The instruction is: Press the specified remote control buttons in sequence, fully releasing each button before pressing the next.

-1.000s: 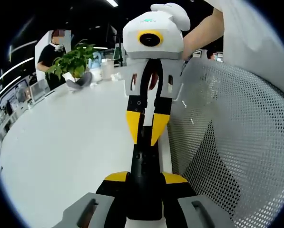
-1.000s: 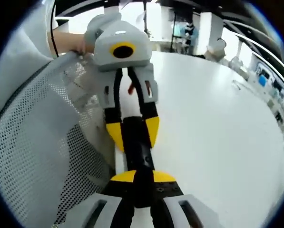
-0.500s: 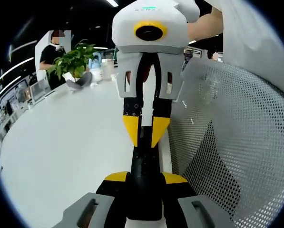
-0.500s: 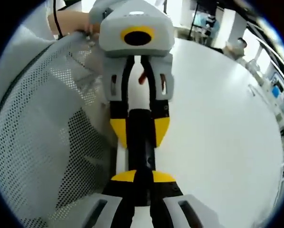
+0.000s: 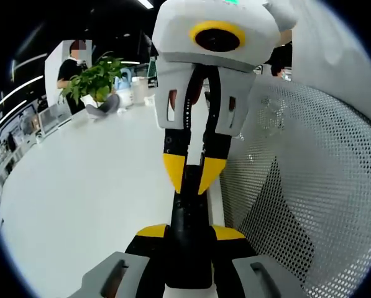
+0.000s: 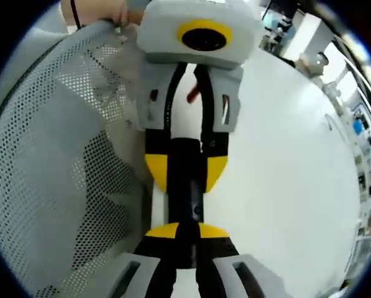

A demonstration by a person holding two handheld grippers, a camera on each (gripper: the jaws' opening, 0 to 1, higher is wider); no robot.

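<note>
A long black remote control (image 5: 188,217) lies lengthwise between the two grippers, which face each other over the white table's near edge. My left gripper (image 5: 189,231) is shut on the remote's near end, one yellow-tipped jaw on each side. My right gripper (image 5: 192,180) comes down from the top of the left gripper view. It is shut, and its yellow tips meet in a point on the remote's top face. In the right gripper view, the right gripper (image 6: 188,231) is shut with its tips on the remote (image 6: 186,186), and the left gripper (image 6: 186,171) clamps the remote's far end.
A white mesh chair back (image 5: 309,186) (image 6: 54,155) stands close beside the grippers. The round white table (image 5: 79,186) (image 6: 284,174) spreads to the other side. A potted plant (image 5: 95,81) and a person (image 5: 70,65) are at its far edge.
The two grippers have drawn closer together, so each looms larger and higher in the other's view. The right gripper's tips have slid along the remote toward the left gripper.
</note>
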